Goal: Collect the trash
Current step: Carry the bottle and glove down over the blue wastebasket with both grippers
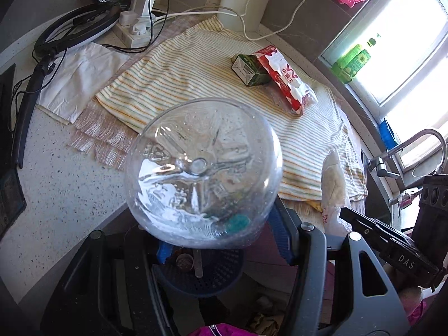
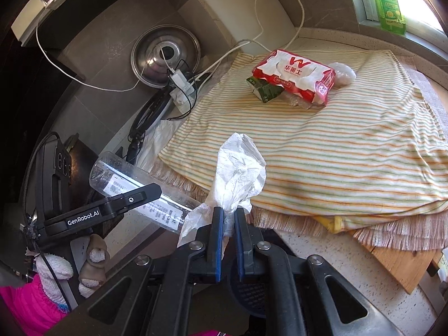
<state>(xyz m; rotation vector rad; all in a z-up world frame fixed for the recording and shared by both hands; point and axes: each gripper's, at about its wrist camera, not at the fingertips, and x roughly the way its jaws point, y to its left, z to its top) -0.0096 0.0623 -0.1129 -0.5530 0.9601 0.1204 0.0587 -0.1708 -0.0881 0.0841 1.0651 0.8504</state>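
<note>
Trash was already in both of your tools. Your left gripper pinched a clear plastic bottle, its round base turned straight at the left wrist camera and filling the middle of that view; from the right wrist camera the same bottle lay tilted at the near left, with the left gripper's black finger pressed across its label. Your right gripper had its blue-padded fingers drawn close on a crumpled white plastic bag, which stood up above the tips just at the near edge of the striped cloth.

Below the bottle, in the left wrist view, a blue perforated basket sat low between the fingers; what lay inside it was too dim to tell.

More things lay at the far side of the cloth: a red and white tissue pack with a small dark green carton touching its left end, and a pale lump just beside its right end. Left of the cloth stood a power strip with white cables, a steel lid leaning behind it. A green bottle stood on the window sill at the far right.
</note>
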